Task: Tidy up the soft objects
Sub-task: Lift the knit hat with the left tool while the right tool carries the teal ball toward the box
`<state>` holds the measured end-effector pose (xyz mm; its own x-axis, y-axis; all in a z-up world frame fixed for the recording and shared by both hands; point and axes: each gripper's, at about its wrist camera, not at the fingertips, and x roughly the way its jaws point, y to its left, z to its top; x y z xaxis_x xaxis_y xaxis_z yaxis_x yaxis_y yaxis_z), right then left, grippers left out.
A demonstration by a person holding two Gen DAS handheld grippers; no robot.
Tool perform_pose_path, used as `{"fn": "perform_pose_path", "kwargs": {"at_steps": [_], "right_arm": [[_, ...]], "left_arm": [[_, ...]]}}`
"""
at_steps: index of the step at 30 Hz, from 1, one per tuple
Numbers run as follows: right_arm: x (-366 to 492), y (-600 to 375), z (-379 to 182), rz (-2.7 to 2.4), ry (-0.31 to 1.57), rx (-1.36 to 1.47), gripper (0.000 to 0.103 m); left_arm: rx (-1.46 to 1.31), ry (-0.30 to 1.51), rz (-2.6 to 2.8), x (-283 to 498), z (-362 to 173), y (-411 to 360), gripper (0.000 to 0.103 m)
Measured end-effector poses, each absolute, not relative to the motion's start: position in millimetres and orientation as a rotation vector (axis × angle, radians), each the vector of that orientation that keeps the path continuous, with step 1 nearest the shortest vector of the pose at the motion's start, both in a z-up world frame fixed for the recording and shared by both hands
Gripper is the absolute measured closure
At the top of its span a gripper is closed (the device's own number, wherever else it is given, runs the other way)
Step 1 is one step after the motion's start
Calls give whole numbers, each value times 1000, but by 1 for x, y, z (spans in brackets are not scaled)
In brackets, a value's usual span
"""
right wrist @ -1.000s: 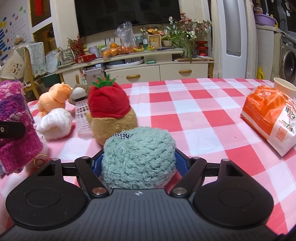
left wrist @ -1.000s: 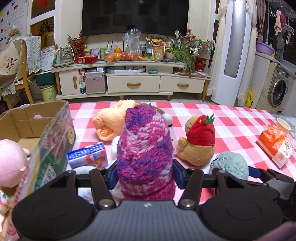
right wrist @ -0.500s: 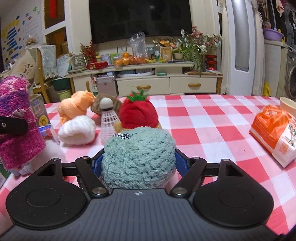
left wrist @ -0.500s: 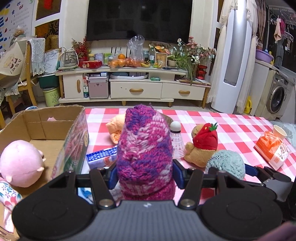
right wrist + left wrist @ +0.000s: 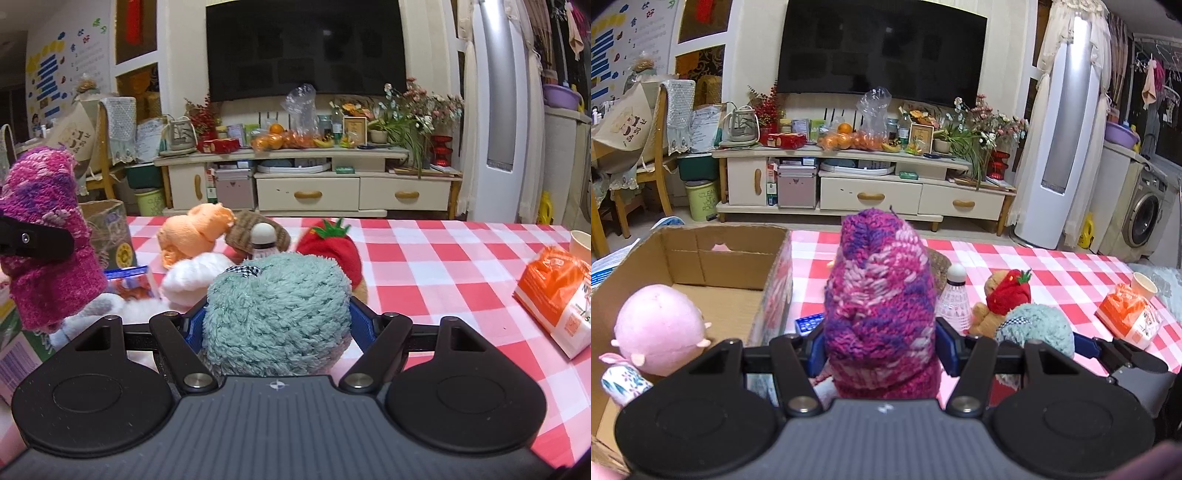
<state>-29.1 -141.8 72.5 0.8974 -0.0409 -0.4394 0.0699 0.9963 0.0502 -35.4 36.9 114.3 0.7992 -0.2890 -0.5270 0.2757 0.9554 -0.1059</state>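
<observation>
Left gripper [image 5: 881,347]: jaws clamped on magenta-purple knit hat [image 5: 881,306], held above table [image 5: 1052,266] beside open cardboard box [image 5: 701,258]. Pink plush [image 5: 659,328] at box's near edge. Right gripper [image 5: 277,325]: jaws gripping teal fuzzy plush [image 5: 277,314]. Strawberry-capped bear [image 5: 332,251] just behind.

Chunky knitted magenta hat [image 5: 881,310], fluffy teal yarn hat [image 5: 277,317], matt cardboard box [image 5: 720,254]

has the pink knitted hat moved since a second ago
Yes. The pink knitted hat, gripped in the left tongs, has risen and shifted toward the cardboard box.
</observation>
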Motion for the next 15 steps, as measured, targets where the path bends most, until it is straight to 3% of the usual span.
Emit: {"fn": "perform_pose_path", "kwargs": {"at_steps": [15], "right_arm": [[-29, -98, 85, 28, 445, 3, 10]], "left_arm": [[-75, 546, -267, -42, 121, 67, 46]]}}
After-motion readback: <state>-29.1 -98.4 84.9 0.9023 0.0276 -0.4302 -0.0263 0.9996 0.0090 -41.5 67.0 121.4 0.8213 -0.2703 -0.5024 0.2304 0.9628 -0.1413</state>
